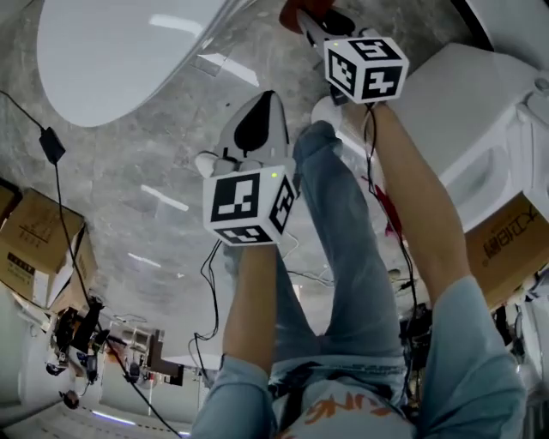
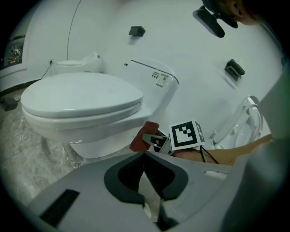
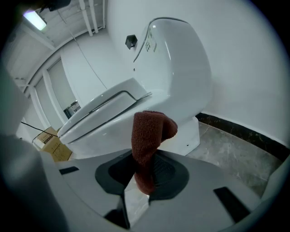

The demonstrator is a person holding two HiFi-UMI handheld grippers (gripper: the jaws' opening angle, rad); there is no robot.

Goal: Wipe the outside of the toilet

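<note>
Low beside the toilet, over a grey marbled floor: grips a red-brown cloth in the right gripper, jaws pinched on its lower end, top flopped over close before the bowl's white side. Holds the left gripper further back, jaws together, empty, facing the closed lid.

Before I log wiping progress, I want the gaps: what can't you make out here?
- Head view: the red cloth is cut off by the top edge, so its contact with the toilet is unseen.
- Right gripper view: the cloth, clamped in the right gripper, covers the toilet behind it; touching or apart, cannot tell.
- Left gripper view: the print on the toilet's side panel is too small to read.
</note>
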